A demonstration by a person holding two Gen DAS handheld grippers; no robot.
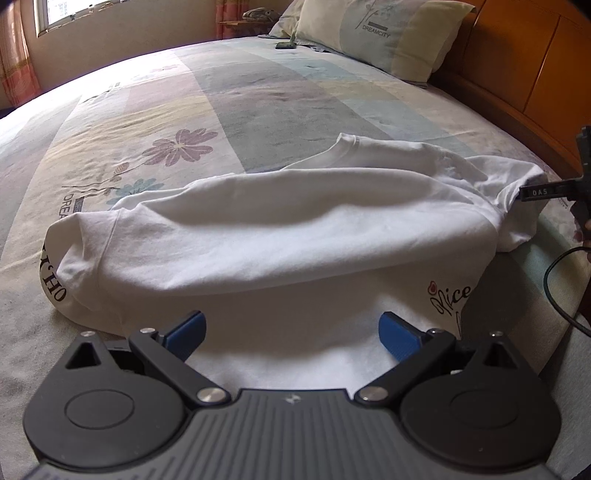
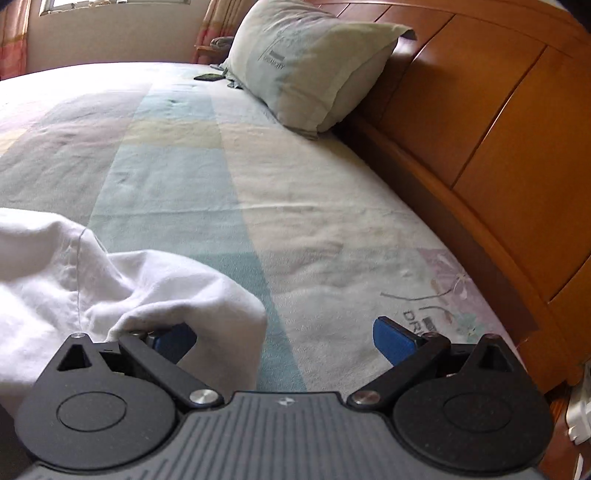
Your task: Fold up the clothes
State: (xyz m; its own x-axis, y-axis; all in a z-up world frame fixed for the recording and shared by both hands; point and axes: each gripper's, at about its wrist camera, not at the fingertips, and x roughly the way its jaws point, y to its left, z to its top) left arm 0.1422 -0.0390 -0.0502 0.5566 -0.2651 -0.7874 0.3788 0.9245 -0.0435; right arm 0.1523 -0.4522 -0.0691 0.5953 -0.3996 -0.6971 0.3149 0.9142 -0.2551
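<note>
My left gripper (image 1: 291, 334) has its blue pads spread apart over the white cotton printed sweatshirt (image 1: 258, 236), bunched on the pastel floral bedsheet (image 1: 147, 122). My right gripper (image 2: 284, 341) is spread too, cloth draped over its nine-o'clock pad (image 2: 173, 341). I read "Nice" at three o'clock, "DREAMCITY" on the pale green pillow (image 1: 384, 33) at twelve o'clock.

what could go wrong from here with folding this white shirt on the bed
1. Both the left gripper and right gripper are open, so the puffed-up fold in the white printed cotton shirt may sag or spring back.
2. Shirt fabric drapes over the right gripper's left finger; pulling away could drag that corner loose.
3. The dark cable beside the shirt could snag.
</note>
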